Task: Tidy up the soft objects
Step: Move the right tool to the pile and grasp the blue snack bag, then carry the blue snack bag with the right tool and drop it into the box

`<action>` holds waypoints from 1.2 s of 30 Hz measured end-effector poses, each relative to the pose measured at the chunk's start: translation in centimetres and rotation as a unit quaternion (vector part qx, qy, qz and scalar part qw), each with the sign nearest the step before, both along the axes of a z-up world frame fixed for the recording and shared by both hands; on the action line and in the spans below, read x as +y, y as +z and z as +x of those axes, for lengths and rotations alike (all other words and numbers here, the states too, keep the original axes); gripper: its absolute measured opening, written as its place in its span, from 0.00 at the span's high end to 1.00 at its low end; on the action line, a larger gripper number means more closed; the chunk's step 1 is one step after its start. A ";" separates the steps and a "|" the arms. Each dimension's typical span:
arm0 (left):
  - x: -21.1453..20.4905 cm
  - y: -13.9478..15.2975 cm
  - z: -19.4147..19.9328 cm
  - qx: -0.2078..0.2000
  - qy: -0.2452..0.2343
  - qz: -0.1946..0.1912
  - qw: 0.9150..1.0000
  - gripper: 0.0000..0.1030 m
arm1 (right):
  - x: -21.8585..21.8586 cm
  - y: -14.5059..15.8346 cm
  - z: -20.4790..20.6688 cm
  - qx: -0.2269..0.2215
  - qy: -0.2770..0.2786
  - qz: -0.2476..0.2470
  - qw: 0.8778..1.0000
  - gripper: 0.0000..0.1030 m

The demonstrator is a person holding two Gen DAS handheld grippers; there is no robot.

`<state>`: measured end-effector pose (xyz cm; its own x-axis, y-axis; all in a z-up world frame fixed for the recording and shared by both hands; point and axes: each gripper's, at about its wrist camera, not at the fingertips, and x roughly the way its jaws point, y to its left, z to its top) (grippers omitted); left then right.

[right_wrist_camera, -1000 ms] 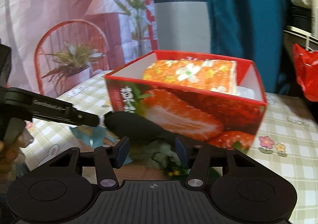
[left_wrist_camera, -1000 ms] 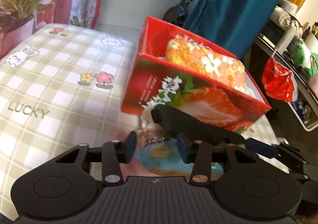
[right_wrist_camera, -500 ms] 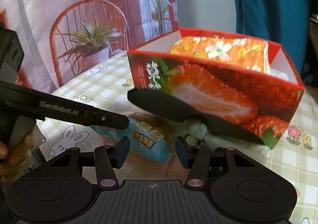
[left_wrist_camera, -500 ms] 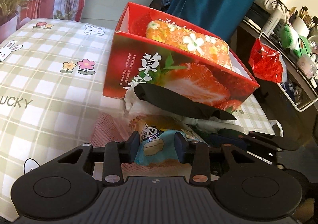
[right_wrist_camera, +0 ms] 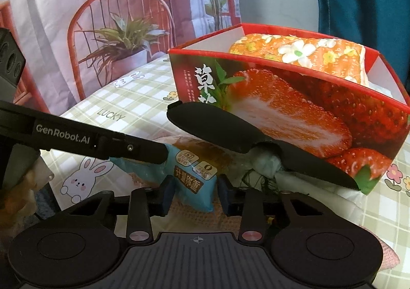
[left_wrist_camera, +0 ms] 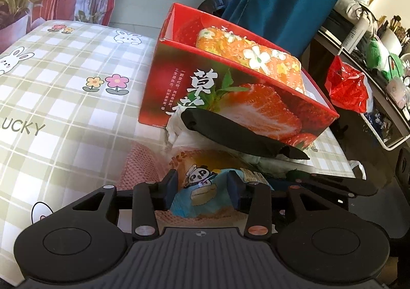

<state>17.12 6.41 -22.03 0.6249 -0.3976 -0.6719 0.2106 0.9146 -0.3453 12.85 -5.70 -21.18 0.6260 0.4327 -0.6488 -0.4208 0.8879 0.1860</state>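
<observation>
Both grippers sit low in their frames over a pile of soft things on the checked tablecloth (left_wrist_camera: 64, 99). Left gripper (left_wrist_camera: 202, 187), bottom centre of the left wrist view: fingers partly open, a blue snack packet (left_wrist_camera: 202, 186) with a panda print between them; both pads lie right at the packet's sides, but firm pressure cannot be told. Right gripper (right_wrist_camera: 196, 194), bottom centre of the right wrist view: jaws have just been closing, the other end of the same blue snack packet (right_wrist_camera: 189, 173) between them; pads close against its edges, a true grip not certain. In that view the left gripper's black finger (right_wrist_camera: 102, 141) crosses from the left edge and ends on the packet. Under the packet a pink knitted cloth (left_wrist_camera: 143, 160); beyond it crumpled white material (left_wrist_camera: 184, 137) and a flat black soft piece (left_wrist_camera: 235, 132) lying across the pile, touching the front wall of the red strawberry box (left_wrist_camera: 256, 109). Box stands centre to right in both views, on the tablecloth. Inside it, an orange flowered cloth (left_wrist_camera: 256, 58), folded, toward the far side. A red plastic bag (left_wrist_camera: 346, 89) hangs off the table at right.
</observation>
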 end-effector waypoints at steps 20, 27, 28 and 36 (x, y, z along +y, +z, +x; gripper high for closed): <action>0.1 1.2 -1.3 -0.001 -0.012 -0.021 1.000 0.60 | 0.2 1.4 -1.5 -0.011 0.013 0.010 1.000 0.78; 0.2 3.9 -3.0 -0.035 -0.016 -0.014 0.999 0.60 | 0.3 3.5 -2.9 -0.042 0.019 0.017 0.999 0.78; 0.2 4.3 -3.2 -0.041 -0.017 -0.013 0.999 0.60 | 0.3 3.8 -3.1 -0.048 0.020 0.017 0.999 0.78; -0.2 7.6 -4.3 -0.090 -0.027 -0.008 0.996 0.60 | 0.0 6.8 -4.7 -0.108 0.016 0.023 0.994 0.78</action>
